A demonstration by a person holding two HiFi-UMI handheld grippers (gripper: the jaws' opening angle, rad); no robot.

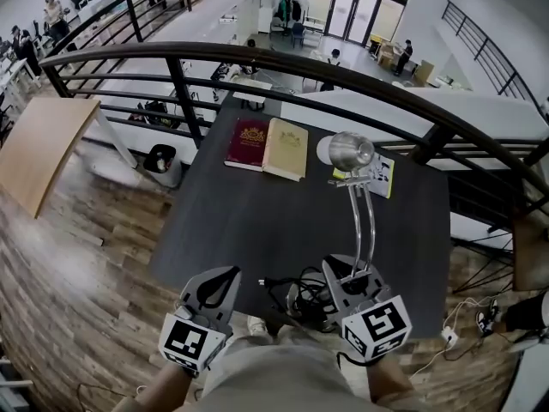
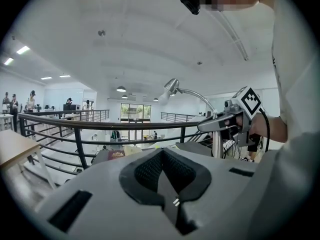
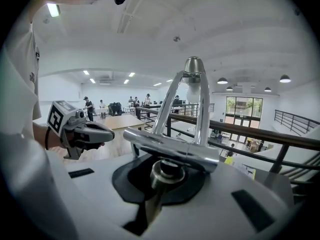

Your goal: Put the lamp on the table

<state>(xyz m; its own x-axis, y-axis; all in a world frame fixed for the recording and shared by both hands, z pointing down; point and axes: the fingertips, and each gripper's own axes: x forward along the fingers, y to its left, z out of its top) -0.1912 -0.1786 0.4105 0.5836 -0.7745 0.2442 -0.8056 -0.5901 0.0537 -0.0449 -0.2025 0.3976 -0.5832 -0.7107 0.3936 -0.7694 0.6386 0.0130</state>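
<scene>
**Over the near edge of the counter: a tall lamp held by one small stud**

Over the near edge of the dark counter (image 1: 257, 230), the right tool (image 1: 347, 281) is clamped on a short chrome stud under the foot bar of the desk lamp (image 1: 364, 221). The twin rods rise from that bar to the round head, which leans toward the far right. In the right gripper view the tool points upward with the lamp standing on it, so the lamp appears to be carried rather than resting. The head view cannot confirm whether the foot touches the counter.

The left tool (image 1: 225, 280) hangs at the near left with its jaws together and nothing between them.

The main danger is the grip itself. It is a narrow hold on slick metal, low down, with the weight of the head high and off to one side. Any tilt of the wrist could let the lamp swivel on the stud or slide out.

A tangle of black cord (image 1: 296, 294) lies just left of the foot at the near edge. It could snag the foot during the move. If the foot is set down on it, the lamp would probably rock.

Placed this near the edge, a top-heavy lamp could tip off onto the wooden floor. Carried further in, its head could strike the yellow-and-white booklet (image 1: 383, 176) or the cream book (image 1: 286, 148) beside the maroon book (image 1: 249, 142).
</scene>
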